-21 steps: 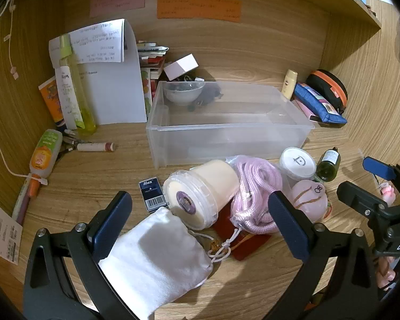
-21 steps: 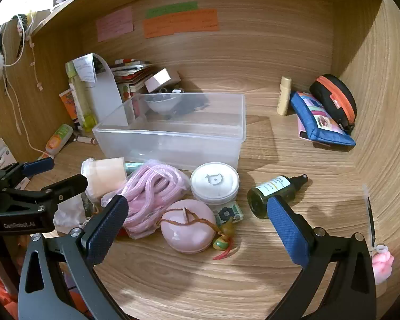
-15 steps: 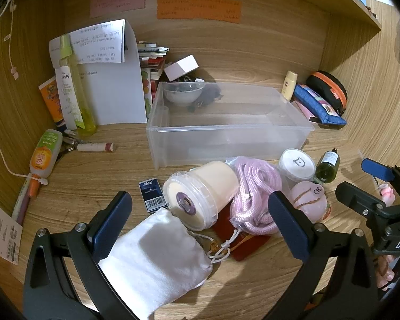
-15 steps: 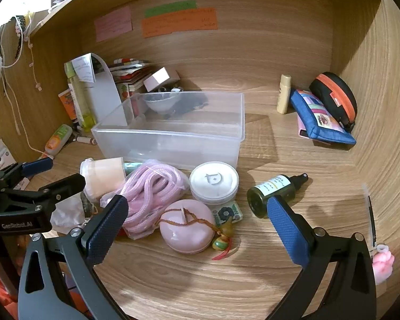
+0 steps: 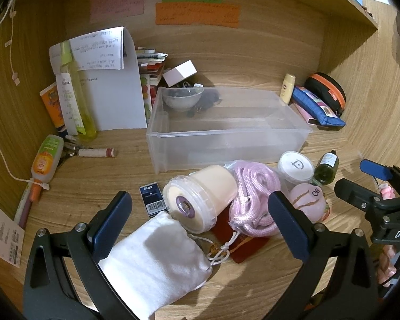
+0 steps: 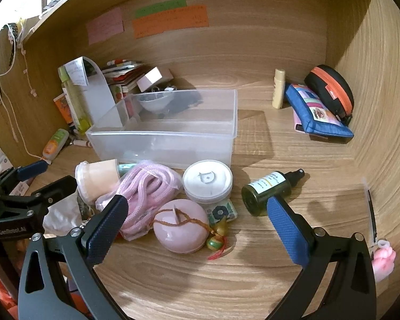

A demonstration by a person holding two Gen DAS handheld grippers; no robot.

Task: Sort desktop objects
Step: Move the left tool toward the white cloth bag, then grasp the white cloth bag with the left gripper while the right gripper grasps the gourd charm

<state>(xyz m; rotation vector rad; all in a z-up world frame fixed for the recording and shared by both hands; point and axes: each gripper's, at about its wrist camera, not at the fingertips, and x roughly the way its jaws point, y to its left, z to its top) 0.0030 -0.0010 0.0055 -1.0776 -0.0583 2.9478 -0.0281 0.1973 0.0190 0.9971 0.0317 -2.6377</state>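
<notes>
Both grippers hang with jaws spread wide and nothing between their pads: the left gripper (image 5: 200,222) above a white pouch (image 5: 157,264) and a tub (image 5: 200,197) lying on its side, lid toward the camera, the right gripper (image 6: 194,221) above a pink case (image 6: 180,224). All lie just in front of the clear bin (image 6: 168,136). Near the bin's front right corner a green bottle (image 6: 269,189) lies flat, its long axis slanting, nozzle pointing right and away.
</notes>
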